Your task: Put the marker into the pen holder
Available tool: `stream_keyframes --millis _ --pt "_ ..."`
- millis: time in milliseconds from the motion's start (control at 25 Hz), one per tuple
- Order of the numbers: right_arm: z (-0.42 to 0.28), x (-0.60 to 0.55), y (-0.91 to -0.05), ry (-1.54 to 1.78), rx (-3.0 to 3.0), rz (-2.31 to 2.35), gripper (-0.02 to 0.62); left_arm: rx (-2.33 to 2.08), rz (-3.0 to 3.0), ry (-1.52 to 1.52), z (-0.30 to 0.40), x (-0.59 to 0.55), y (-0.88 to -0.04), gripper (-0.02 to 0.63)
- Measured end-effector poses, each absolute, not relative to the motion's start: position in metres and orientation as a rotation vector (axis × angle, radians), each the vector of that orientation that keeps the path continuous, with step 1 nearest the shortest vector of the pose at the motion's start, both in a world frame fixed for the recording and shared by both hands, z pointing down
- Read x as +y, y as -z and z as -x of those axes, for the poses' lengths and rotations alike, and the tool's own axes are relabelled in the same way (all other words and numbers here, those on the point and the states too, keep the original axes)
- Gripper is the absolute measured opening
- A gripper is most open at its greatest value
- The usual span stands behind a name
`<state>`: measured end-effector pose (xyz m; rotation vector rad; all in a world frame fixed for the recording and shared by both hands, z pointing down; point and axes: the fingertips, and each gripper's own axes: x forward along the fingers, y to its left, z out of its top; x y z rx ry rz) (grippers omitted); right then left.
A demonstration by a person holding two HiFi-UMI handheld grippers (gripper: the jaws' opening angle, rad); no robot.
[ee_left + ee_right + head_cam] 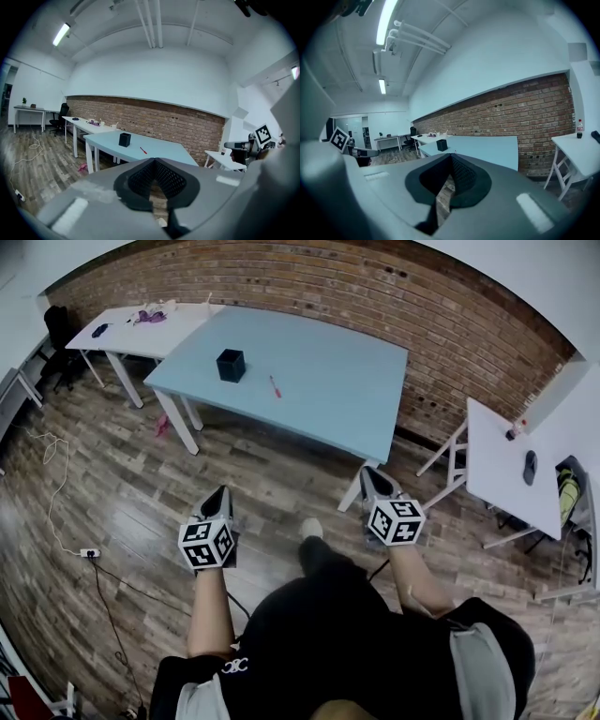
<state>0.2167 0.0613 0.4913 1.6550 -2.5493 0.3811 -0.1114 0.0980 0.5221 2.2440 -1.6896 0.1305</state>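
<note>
A black square pen holder [230,365] stands on the light blue table [328,399], with a red marker [275,386] lying just to its right. Both grippers hang over the wooden floor, well short of the table. The left gripper [223,491] and right gripper [368,472] point toward the table with jaws together and nothing held. In the left gripper view the pen holder [124,139] and marker [143,150] show beyond the shut jaw tips [153,160]. From the right gripper view the pen holder [441,145] sits far beyond its shut tips [451,157].
White tables [141,329] with small clutter stand at the back left beside a black office chair [58,338]. Another white table [506,465] at the right carries a dark mouse. A brick wall [450,324] runs behind. A cable and power strip [89,553] lie on the floor at the left.
</note>
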Motion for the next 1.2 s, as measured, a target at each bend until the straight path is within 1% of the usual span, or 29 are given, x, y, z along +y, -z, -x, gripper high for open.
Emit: stream_keyframes --millis 160,360,600,920,1200 --pt "-0.207 0.030 -0.493 -0.415 -2.598 -1.633 0.006 -1.707 -2.266 -0.152 0.112 0.070 -0.522 0.003" --pt "-0.196 -0.040 -0.499 -0.396 -2.623 -1.614 0.006 -1.734 -2.239 -0.170 0.119 0.015 -0.533 0.003" --pt "-0.178 -0.147 -0.502 -0.371 -2.622 -1.576 0.006 -1.743 -2.227 -0.200 0.126 -0.088 -0.525 0.003" --pt "-0.165 -0.285 -0.501 -0.411 -2.623 -1.491 0.006 -1.741 -2.227 -0.281 0.115 -0.220 -0.508 0.003" --pt "-0.119 -0.352 -0.527 -0.456 -2.607 -1.305 0.006 -1.753 -2.177 -0.382 0.122 -0.266 -0.519 0.003"
